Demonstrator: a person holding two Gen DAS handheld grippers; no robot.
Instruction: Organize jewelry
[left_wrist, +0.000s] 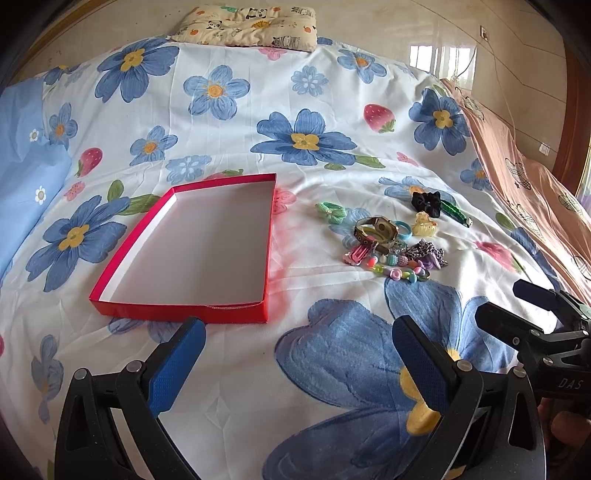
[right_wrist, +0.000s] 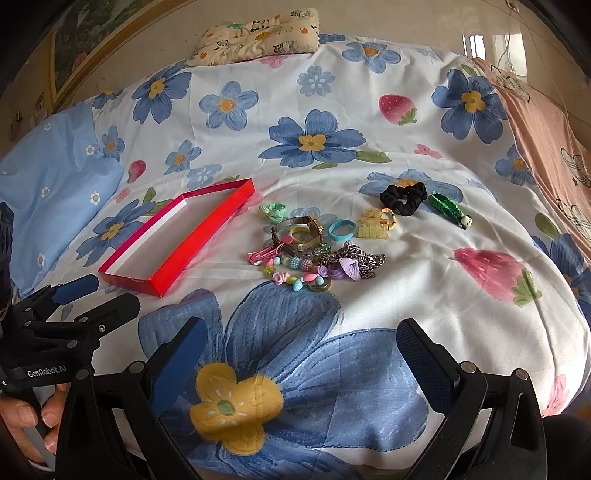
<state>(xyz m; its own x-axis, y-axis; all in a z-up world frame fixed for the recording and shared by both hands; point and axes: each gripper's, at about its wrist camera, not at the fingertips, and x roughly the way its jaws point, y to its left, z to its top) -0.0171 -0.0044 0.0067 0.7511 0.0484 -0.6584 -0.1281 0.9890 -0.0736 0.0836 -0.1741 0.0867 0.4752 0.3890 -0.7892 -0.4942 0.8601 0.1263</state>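
Both grippers, left gripper (left_wrist: 297, 354) and right gripper (right_wrist: 301, 354), hover with jaws spread wide, gripping nothing; red box (left_wrist: 192, 251) lies just ahead of the left jaws, jewelry pile (right_wrist: 314, 254) ahead of the right jaws, on floral bedspread (right_wrist: 332, 122)

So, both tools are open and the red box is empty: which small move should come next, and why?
Probably move the right tool forward toward the jewelry pile and close on one outlying piece, such as the black scrunchie. The red box holds nothing, both tools hold nothing, and the pile lies in front of the right tool, while the left tool faces the box.
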